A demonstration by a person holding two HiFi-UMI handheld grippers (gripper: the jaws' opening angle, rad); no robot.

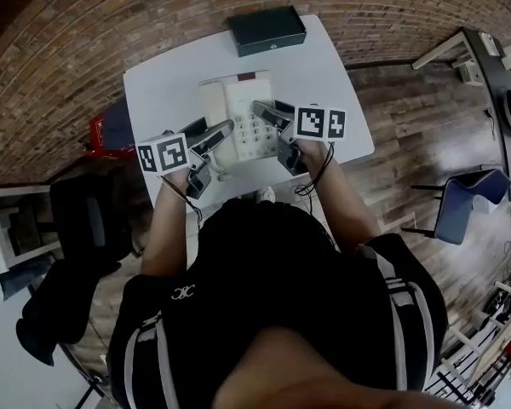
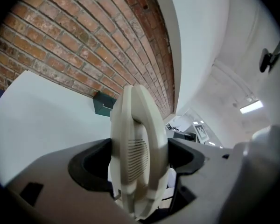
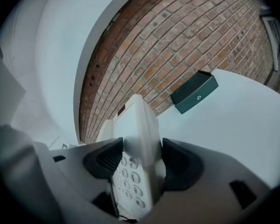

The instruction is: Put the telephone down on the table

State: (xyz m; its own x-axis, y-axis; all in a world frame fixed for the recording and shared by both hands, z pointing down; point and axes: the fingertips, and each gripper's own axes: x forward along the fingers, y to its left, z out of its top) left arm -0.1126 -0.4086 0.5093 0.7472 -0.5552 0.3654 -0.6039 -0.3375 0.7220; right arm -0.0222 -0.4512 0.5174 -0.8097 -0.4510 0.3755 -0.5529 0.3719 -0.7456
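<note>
- The left gripper (image 1: 224, 130) comes at the telephone (image 1: 238, 92) from its left side. Its jaws are drawn in narrow and clamp the cream handset (image 2: 137, 125), which stands edge-on between them
- The telephone sits between the two grippers on the person's side of the dark box (image 1: 266, 30), its long axis pointing toward that box. It looks held above the white worktop (image 1: 162, 83), though I cannot tell whether its base touches
- The right gripper (image 1: 264, 109) mirrors this from the side away from the handset, with its jaws pinched on the keypad edge of the body
- Neither gripper is nearer, as both hold the telephone already. Setting it down probably calls for both to sink together, keeping the body level, short of the dark box
</note>
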